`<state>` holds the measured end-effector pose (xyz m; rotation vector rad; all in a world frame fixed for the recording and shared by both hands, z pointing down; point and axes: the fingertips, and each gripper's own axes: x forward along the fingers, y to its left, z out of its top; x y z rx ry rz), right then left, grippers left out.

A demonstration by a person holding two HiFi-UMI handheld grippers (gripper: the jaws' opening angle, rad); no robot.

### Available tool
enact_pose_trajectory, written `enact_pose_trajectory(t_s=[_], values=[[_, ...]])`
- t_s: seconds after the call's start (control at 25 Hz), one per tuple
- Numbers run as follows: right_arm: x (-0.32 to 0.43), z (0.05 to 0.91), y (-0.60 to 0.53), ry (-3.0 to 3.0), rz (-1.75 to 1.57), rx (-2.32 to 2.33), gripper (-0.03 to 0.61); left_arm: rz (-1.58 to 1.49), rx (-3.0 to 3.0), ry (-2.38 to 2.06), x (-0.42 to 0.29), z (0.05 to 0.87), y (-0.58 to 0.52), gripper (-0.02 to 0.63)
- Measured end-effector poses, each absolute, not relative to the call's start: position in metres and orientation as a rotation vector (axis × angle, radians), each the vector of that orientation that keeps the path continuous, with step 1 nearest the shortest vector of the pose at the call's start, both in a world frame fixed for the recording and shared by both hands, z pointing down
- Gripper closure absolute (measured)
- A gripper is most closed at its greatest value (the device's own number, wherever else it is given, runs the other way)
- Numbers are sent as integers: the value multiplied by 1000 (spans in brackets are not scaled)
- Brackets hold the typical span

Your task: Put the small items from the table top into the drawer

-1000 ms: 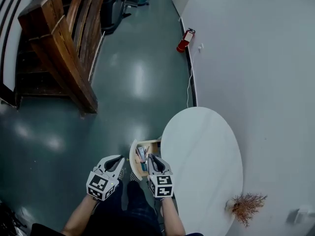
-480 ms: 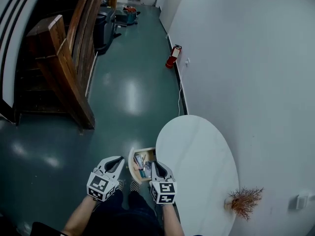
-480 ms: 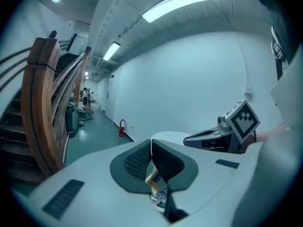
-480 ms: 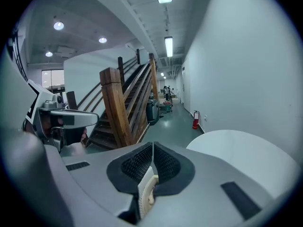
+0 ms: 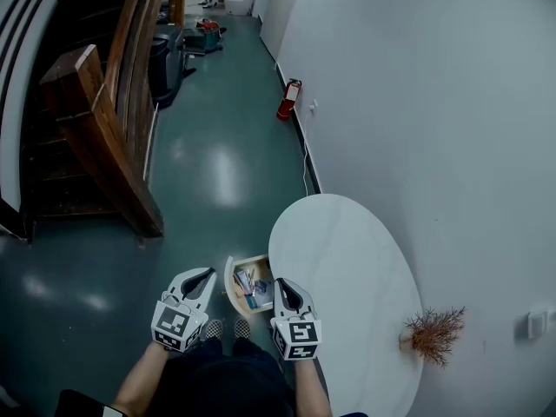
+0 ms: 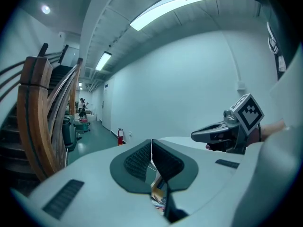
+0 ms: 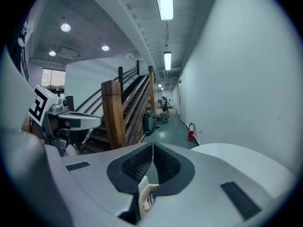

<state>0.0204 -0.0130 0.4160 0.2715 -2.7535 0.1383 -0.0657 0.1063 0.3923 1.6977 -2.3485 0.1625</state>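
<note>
An open wooden drawer (image 5: 233, 274) sticks out from the left side of the white oval table (image 5: 347, 276); several small items lie inside it. My left gripper (image 5: 202, 277) hovers left of the drawer, jaws shut with nothing between them (image 6: 151, 144). My right gripper (image 5: 283, 287) hangs above the drawer's right edge beside the table rim. Its jaws have just been closing and now meet, empty (image 7: 153, 148). Each gripper shows in the other's view: the right gripper (image 6: 222, 134) and the left gripper (image 7: 71, 122). A sliver of the drawer (image 7: 143, 195) peeks out below the right jaws.
A dried brown plant (image 5: 434, 335) stands at the table's near right end by the white wall. A wooden staircase (image 5: 95, 137) rises on the left. A red fire extinguisher (image 5: 287, 100) sits by the wall down the corridor. My shoes (image 5: 226, 328) are below the drawer.
Both grippers have risen away from the drawer, which now looks smaller and lower. The right jaws have closed. The head view has tipped further up the corridor.
</note>
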Motion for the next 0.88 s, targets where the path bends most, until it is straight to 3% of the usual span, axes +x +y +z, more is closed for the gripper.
enact_pose_trajectory(t_s=[0.88], values=[[43, 386, -7, -2848, 82, 313, 548, 170, 1706, -2391, -69, 374, 125, 594]])
